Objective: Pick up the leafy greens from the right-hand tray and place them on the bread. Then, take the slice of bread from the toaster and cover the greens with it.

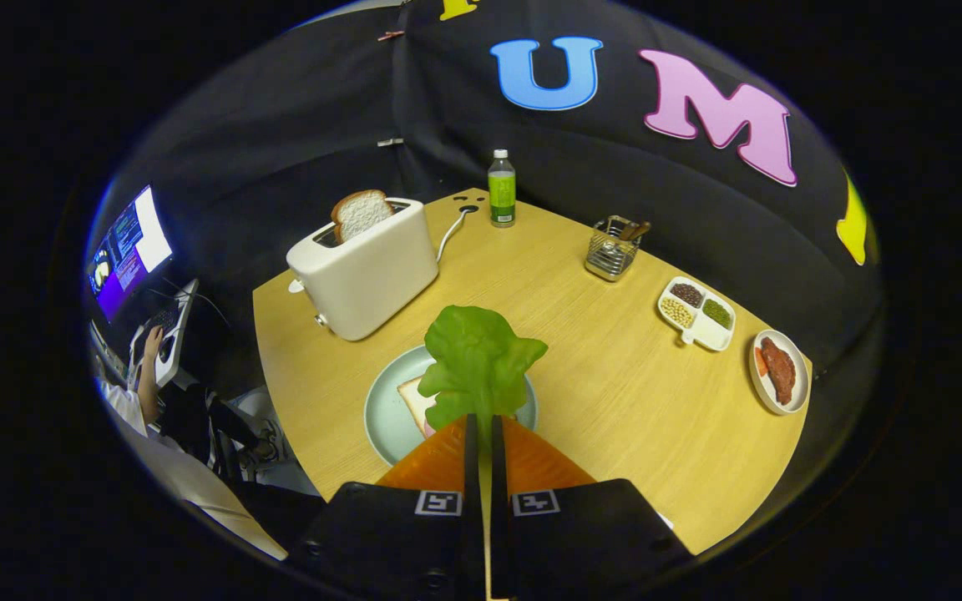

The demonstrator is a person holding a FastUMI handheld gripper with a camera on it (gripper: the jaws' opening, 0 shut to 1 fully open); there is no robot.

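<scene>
One bunch of leafy greens (481, 363) sits pinched between the two fingers of the tool (485, 427), which are drawn nearly together w/ just a thin gap, both pressing on the stem end; the leaves fan upward ahead of the fingertips. Greens hang over a pale round plate (385, 409) that holds a slice of bread (416, 399), bread partly hidden behind the leaves & the fingers. Can't tell whether the greens touch the bread or hover just above it.

Beyond the plate, toward the far left of the worktop (615, 392), stands a cream toaster (364, 271) w/ a second bread slice (361, 212) poking up out of its slot; a white cord (451, 234) runs from the toaster toward the back edge. Near that, a green bottle (501, 189) w/ a white cap stands upright by the booth wall. Further right, a wire basket (612, 248) holds some utensils. Right of that, a white divided dish (696, 313) w/ beans in separate compartments – dark, pale, green. Past it, at the right edge of the worktop, a small round tray (780, 371) carrying brownish food.

Off the worktop to the left, a person's hand (151, 342) rests on a keyboard, below a lit monitor (126, 250)
</scene>
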